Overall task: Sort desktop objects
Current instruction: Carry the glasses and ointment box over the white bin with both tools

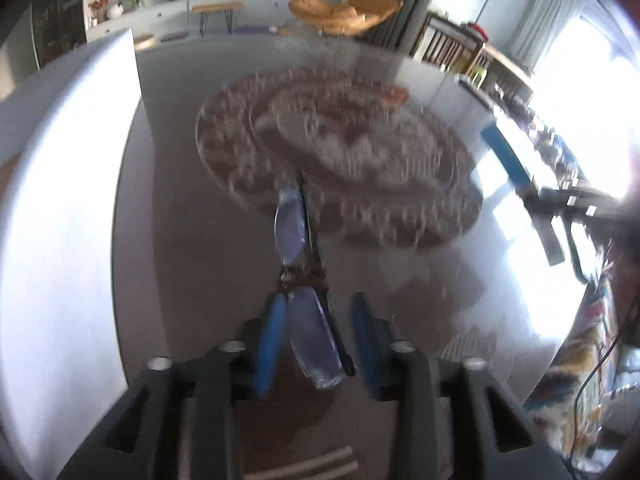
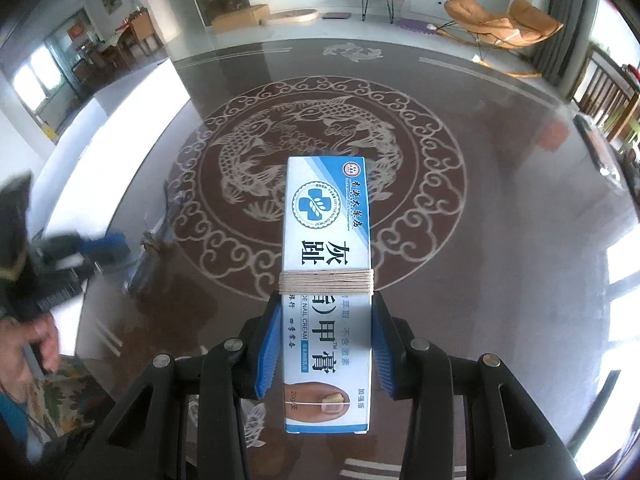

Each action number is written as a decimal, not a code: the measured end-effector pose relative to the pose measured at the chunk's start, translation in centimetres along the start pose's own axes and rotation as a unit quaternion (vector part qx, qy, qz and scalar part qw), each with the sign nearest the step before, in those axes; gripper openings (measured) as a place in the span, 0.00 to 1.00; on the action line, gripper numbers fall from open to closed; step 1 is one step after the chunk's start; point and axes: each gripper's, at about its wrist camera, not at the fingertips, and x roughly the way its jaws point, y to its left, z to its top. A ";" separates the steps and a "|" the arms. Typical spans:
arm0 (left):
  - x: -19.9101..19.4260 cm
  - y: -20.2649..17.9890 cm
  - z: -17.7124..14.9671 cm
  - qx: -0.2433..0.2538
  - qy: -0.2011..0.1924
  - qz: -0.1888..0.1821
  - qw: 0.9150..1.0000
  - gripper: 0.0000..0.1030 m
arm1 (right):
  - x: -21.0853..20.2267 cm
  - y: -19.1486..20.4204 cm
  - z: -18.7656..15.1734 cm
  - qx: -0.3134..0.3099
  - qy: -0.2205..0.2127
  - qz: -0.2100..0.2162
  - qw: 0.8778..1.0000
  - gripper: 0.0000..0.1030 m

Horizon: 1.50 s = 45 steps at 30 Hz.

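Box [image 2: 326, 280] of nail cream, bound with string, sits clamped in the right tool [image 2: 326, 344]; only the left view shows glasses [image 1: 308, 320] between the left tool's [image 1: 318, 344] parted fingers, grip unclear.

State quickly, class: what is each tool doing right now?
Left tool: around folded glasses, jaws apart; grip cannot be told.
Right tool: closed on a nail cream box.

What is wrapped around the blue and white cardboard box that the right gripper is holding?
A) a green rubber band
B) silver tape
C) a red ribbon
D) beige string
D: a band of beige string circles the blue and white cardboard box just beyond the right gripper, whose blue fingers clamp its sides.
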 end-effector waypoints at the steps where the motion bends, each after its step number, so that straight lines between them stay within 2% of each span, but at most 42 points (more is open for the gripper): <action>1: 0.4 -0.3 -0.4 0.008 0.005 0.008 1.000 0.62 | 0.0 0.2 -0.2 -0.003 0.001 0.001 1.000 0.40; 2: 0.6 -0.4 -0.6 0.014 0.007 0.013 1.000 0.71 | 0.0 0.3 -0.3 -0.005 0.001 0.002 1.000 0.40; 4: 1.1 -0.8 -0.6 0.027 0.008 0.030 0.999 0.71 | 0.0 0.5 -0.5 -0.007 0.001 0.007 1.000 0.40; 9: 2.4 -1.4 1.1 0.027 0.001 0.038 0.999 0.70 | -0.5 0.7 -0.6 -0.005 -0.009 0.016 1.000 0.40; 10: 2.9 -1.7 1.4 0.031 -0.001 0.045 0.999 0.53 | -0.5 0.7 -0.6 -0.005 -0.010 0.017 1.000 0.40; 11: 3.0 -2.1 1.5 0.046 -0.011 0.073 0.996 0.27 | -0.6 0.7 -0.6 -0.002 -0.011 0.019 1.000 0.40; 12: 3.1 -2.5 1.6 0.059 -0.014 0.086 0.994 0.27 | -0.8 0.6 -0.7 -0.001 -0.012 0.021 1.000 0.40; 15: 1.9 -2.1 1.5 0.033 -0.037 0.055 0.997 0.27 | -1.5 0.7 -0.6 0.001 -0.017 0.023 1.000 0.40; 18: -1.7 -1.5 1.3 0.002 -0.077 0.016 0.997 0.27 | -2.6 1.1 -0.2 -0.004 -0.025 0.027 0.999 0.40; 22: -9.5 -0.5 0.9 -0.025 -0.146 -0.020 0.989 0.27 | -4.2 3.8 1.8 -0.024 -0.042 0.041 0.998 0.40; 24: -13.2 0.9 0.7 -0.030 -0.172 -0.018 0.984 0.27 | -5.1 6.4 3.4 -0.042 -0.054 0.058 0.996 0.40; 27: -17.7 4.5 -0.3 -0.046 -0.193 0.014 0.980 0.27 | -5.8 11.8 6.0 -0.078 -0.066 0.095 0.990 0.40; 29: -19.5 7.7 -1.4 -0.060 -0.191 0.057 0.978 0.27 | -5.8 16.5 7.7 -0.106 -0.065 0.131 0.984 0.40; 31: -20.1 10.8 -2.8 -0.079 -0.174 0.093 0.977 0.27 | -5.6 21.2 8.9 -0.133 -0.062 0.160 0.976 0.40; 34: -19.1 14.8 -5.3 -0.114 -0.137 0.122 0.976 0.27 | -4.9 27.8 9.8 -0.174 -0.055 0.190 0.965 0.40; 37: -17.7 16.9 -7.3 -0.141 -0.104 0.125 0.977 0.27 | -3.0 33.6 9.9 -0.211 -0.037 0.196 0.957 0.40; 40: -16.5 17.8 -8.7 -0.165 -0.080 0.132 0.974 0.31 | 0.4 37.3 9.4 -0.234 -0.006 0.178 0.956 0.40; 42: -16.1 18.0 -9.4 -0.178 -0.068 0.142 0.971 0.49 | 2.9 38.3 9.0 -0.238 0.024 0.177 0.955 0.41; 43: -16.1 18.0 -9.5 -0.180 -0.068 0.145 0.970 0.74 | 3.7 38.5 8.9 -0.233 0.030 0.179 0.955 0.45; 44: -16.4 17.8 -9.7 -0.179 -0.074 0.156 0.968 0.94 | 4.0 38.3 8.9 -0.229 0.029 0.181 0.956 0.55; 45: -16.8 17.4 -9.9 -0.177 -0.080 0.166 0.967 0.98 | 4.0 37.9 8.8 -0.222 0.019 0.185 0.957 0.62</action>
